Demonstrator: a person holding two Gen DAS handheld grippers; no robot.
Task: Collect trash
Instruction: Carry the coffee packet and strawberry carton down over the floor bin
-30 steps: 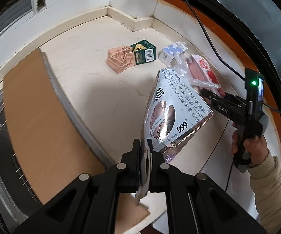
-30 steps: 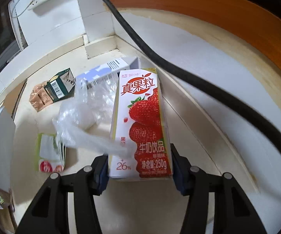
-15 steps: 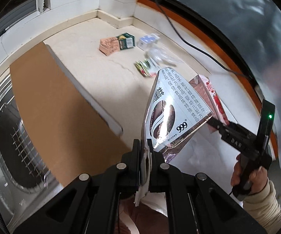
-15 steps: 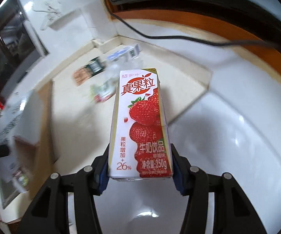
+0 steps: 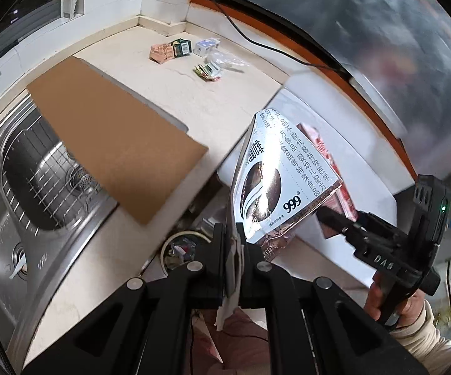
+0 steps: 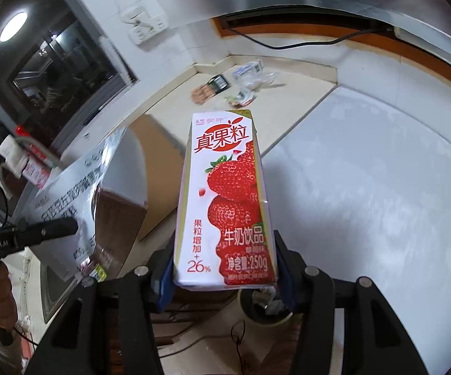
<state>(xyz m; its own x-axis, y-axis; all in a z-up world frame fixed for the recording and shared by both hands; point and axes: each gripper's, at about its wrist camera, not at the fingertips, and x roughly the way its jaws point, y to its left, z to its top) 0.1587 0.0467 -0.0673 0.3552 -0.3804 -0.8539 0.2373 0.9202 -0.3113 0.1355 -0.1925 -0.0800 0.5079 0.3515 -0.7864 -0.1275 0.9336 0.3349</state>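
Left tool (image 5: 231, 243): jaws fully closed on the lower edge of a silver foil pouch (image 5: 283, 178). The pouch stands tilted up and to the right from the jaws, printed with Chinese text and the figure "999". It hangs clear of the counter (image 5: 225, 106), past the counter's front edge.

Right tool (image 6: 223, 268): jaws clamped on the two sides of a strawberry milk carton (image 6: 225, 200), near its base. The carton stands upright between the blue-lined pads and is held in the air. In the left wrist view the right tool (image 5: 334, 222) sits just right of the pouch, gripped by a hand (image 5: 403, 303) in a light sleeve, with the red carton (image 5: 322, 150) partly hidden behind the pouch.

Below both tools: a round waste bin (image 5: 178, 247) with crumpled items inside, standing on the floor. In the right wrist view the same bin (image 6: 266, 309) appears directly under the carton's base.

Remaining litter on the far part of the counter:
- pink and green flattened packet (image 5: 170, 51)
- small white and blue box (image 5: 206, 45)
- clear plastic wrap (image 5: 227, 59)
- small coloured wrapper (image 5: 208, 70)

A brown cardboard sheet (image 5: 112, 143) lies on the counter, partly overhanging the steel sink (image 5: 37, 187). A black cable (image 5: 272, 48) runs along the orange window frame.
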